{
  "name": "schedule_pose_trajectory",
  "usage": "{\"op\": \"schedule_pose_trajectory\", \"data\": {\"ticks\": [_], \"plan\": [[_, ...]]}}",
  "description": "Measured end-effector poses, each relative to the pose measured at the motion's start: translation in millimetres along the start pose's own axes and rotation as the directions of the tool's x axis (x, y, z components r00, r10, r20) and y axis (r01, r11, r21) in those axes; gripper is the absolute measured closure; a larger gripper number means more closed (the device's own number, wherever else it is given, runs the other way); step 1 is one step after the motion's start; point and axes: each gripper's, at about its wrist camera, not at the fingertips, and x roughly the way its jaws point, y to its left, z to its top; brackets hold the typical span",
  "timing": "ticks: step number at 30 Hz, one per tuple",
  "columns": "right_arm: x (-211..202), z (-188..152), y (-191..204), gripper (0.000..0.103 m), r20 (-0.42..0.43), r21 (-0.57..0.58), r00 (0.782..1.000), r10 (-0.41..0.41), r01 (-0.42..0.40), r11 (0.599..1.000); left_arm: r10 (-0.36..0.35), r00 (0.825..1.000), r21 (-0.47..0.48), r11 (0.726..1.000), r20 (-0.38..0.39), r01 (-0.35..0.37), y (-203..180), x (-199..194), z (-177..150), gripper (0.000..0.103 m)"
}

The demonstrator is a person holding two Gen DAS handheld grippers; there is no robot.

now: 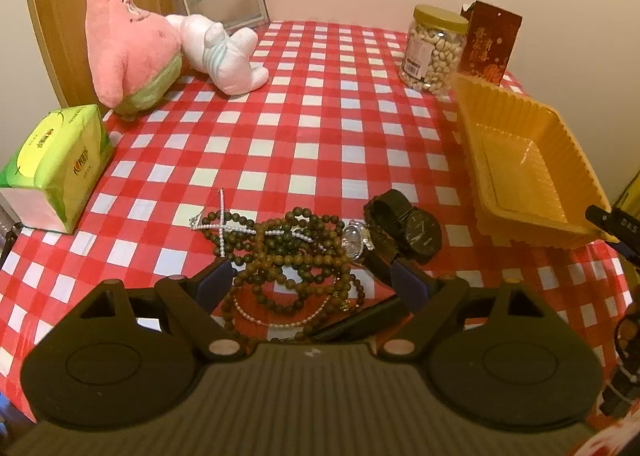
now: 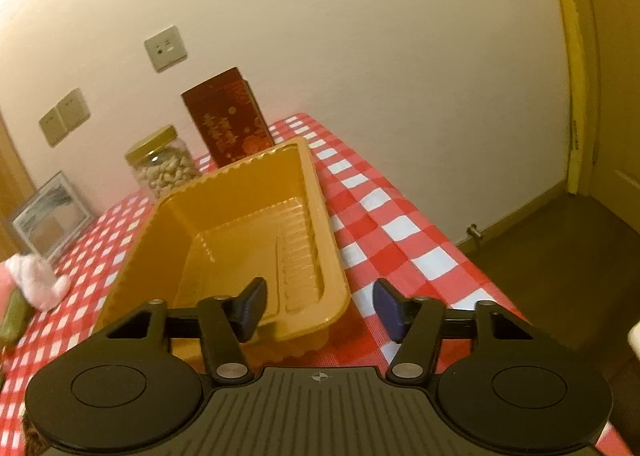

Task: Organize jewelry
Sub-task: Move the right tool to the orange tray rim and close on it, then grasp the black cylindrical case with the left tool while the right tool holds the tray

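Faintly, "D&S" on right tongs

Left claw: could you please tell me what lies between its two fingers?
In the left wrist view, brown bead strands and a pearl strand lie between the open left claw's fingers.

open cloth between plush and tray

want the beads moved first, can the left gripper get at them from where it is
Probably yes: the left gripper is open with the wooden beads lying between its fingers, nothing above them, though a pearl strand and silver watch are tangled in.
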Motion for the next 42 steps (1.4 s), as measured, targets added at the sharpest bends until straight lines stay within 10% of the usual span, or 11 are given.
{"op": "schedule_pose_trajectory", "data": {"ticks": [18,42], "plan": [[24.9,-5.7,4.0,0.094,0.067,-0.005,0.997,-0.043,0.044,0.999,0.022,0.999,-0.005,1.0,-0.03,-0.022,9.6,5.6,-4.0,0.018],[-69.3,6.2,-2.6,0.098,-0.041,-0.239,0.999,0.013,-0.023,0.971,-0.07,0.997,0.093,0.993,-0.022,0.072,0.1,-2.7,-48.5,0.029]]}}
